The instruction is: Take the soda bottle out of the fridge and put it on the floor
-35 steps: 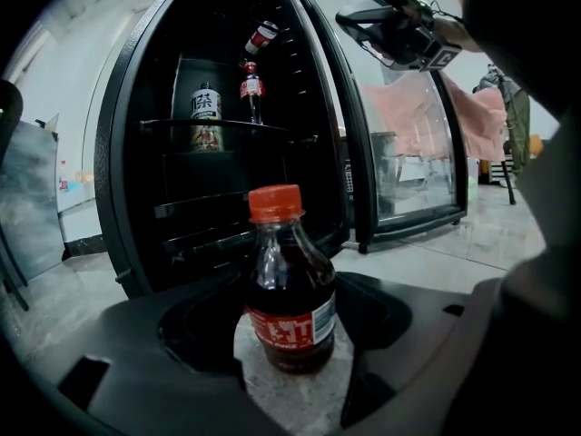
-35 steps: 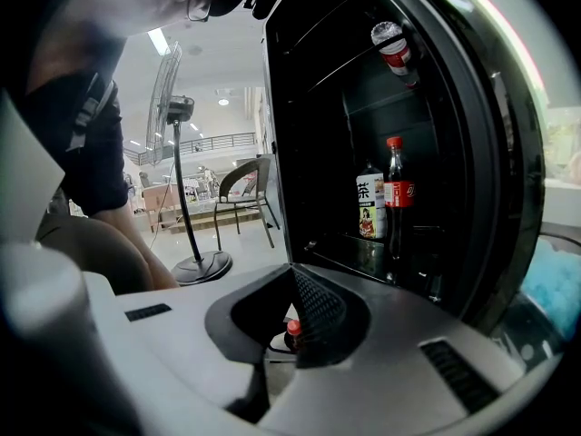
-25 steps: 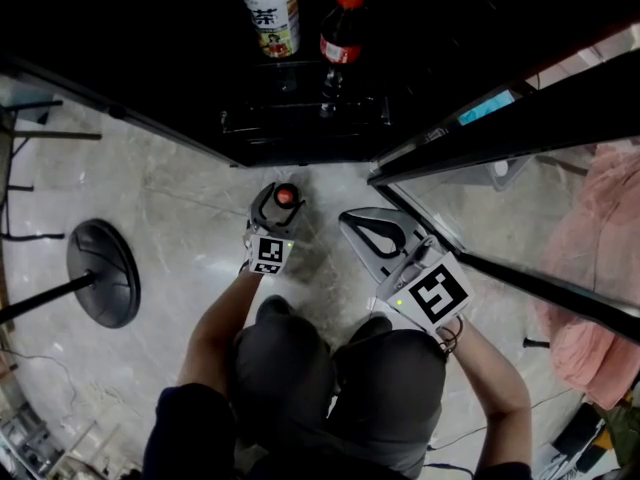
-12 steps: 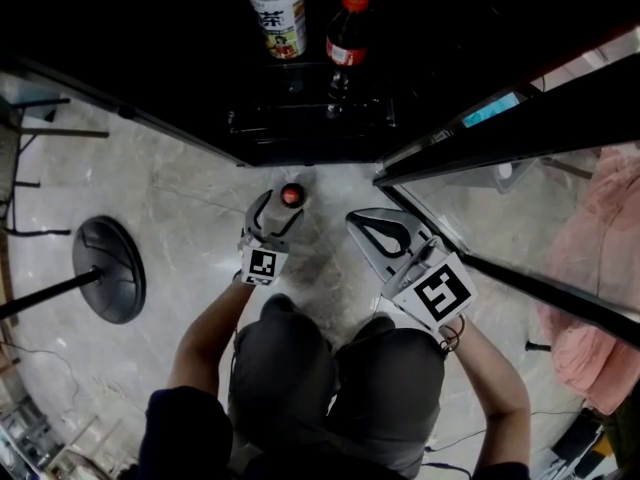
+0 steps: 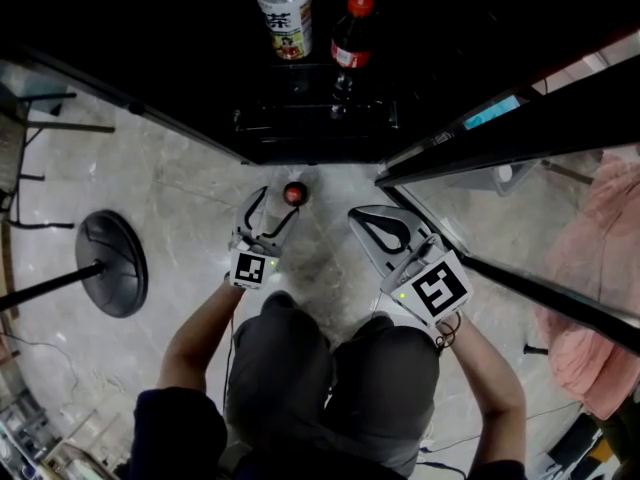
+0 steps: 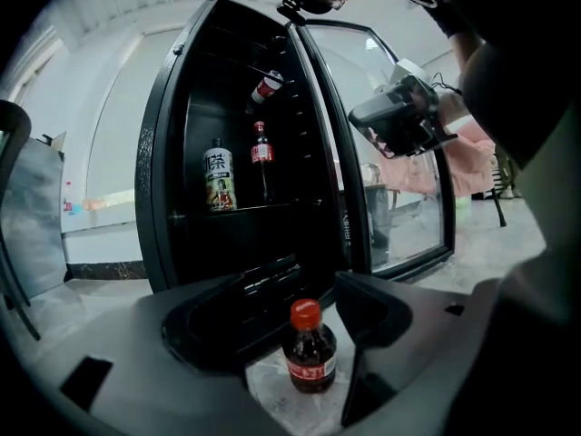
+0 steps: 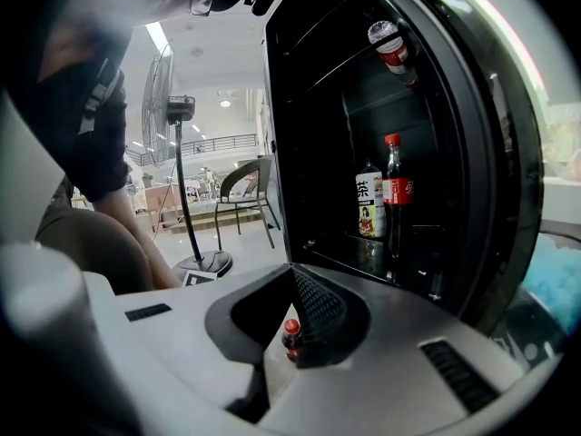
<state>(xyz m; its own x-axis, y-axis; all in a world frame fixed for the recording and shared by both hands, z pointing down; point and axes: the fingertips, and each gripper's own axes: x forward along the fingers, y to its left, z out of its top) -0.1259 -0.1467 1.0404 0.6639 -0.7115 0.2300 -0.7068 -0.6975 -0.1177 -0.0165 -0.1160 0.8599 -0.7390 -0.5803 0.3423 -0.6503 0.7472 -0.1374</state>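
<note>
A small soda bottle (image 5: pixel 294 193) with a red cap stands upright on the pale floor just before the open fridge (image 5: pixel 310 128). It also shows in the left gripper view as the soda bottle (image 6: pixel 309 352). My left gripper (image 5: pixel 270 208) is open, its jaws spread just behind the bottle and not touching it. In its own view the left gripper (image 6: pixel 298 287) frames the bottle from both sides. My right gripper (image 5: pixel 357 215) hangs to the right, shut and empty. The right gripper (image 7: pixel 292 272) looks past the bottle (image 7: pixel 291 336) toward the fridge.
Inside the black fridge a tea bottle (image 5: pixel 286 18) and a tall cola bottle (image 5: pixel 352 43) stand on a shelf. The glass door (image 5: pixel 500 118) swings open to the right. A fan's round base (image 5: pixel 112 265) sits on the floor at left. Pink cloth (image 5: pixel 600 268) lies at right.
The left gripper's jaws have opened and drawn back from the soda bottle, which stays standing on the floor. The right gripper has hardly moved.
</note>
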